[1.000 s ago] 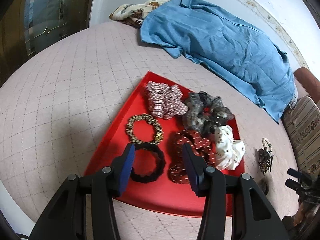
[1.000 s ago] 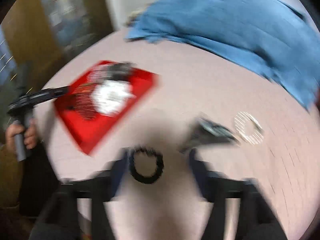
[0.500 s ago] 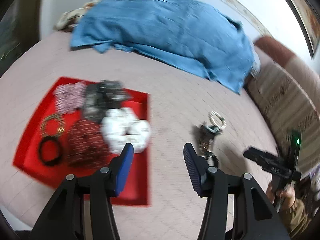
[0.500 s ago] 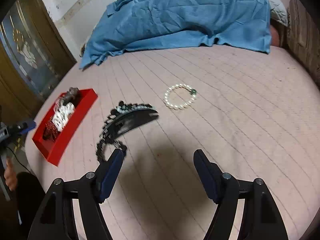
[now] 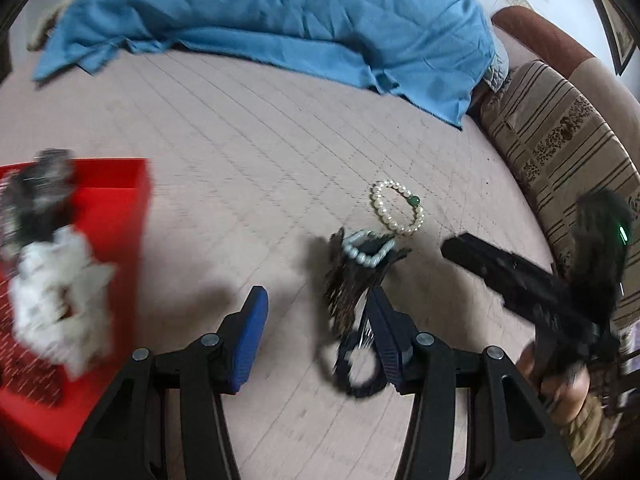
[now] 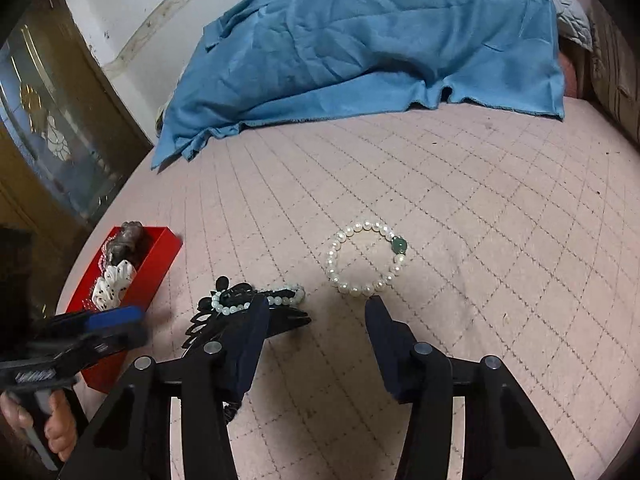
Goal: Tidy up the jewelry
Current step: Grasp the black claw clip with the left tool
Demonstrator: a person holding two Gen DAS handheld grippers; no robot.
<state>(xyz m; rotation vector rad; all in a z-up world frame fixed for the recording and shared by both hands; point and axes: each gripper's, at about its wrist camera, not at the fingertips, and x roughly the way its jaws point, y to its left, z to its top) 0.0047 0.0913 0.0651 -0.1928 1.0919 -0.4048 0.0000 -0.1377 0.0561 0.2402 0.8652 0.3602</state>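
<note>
Black hair clip [image 6: 240, 312] half hidden behind right claw [image 6: 316, 336]; motion-blurred tray [image 5: 100, 216]

no readable text, labels, numbers anywhere

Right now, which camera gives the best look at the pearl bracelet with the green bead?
The right wrist view. The pearl bracelet lies there sharp, whole and unobstructed on the pink quilt, just beyond the open right gripper. The left wrist view shows it too, but smaller, farther off and slightly blurred.
</note>
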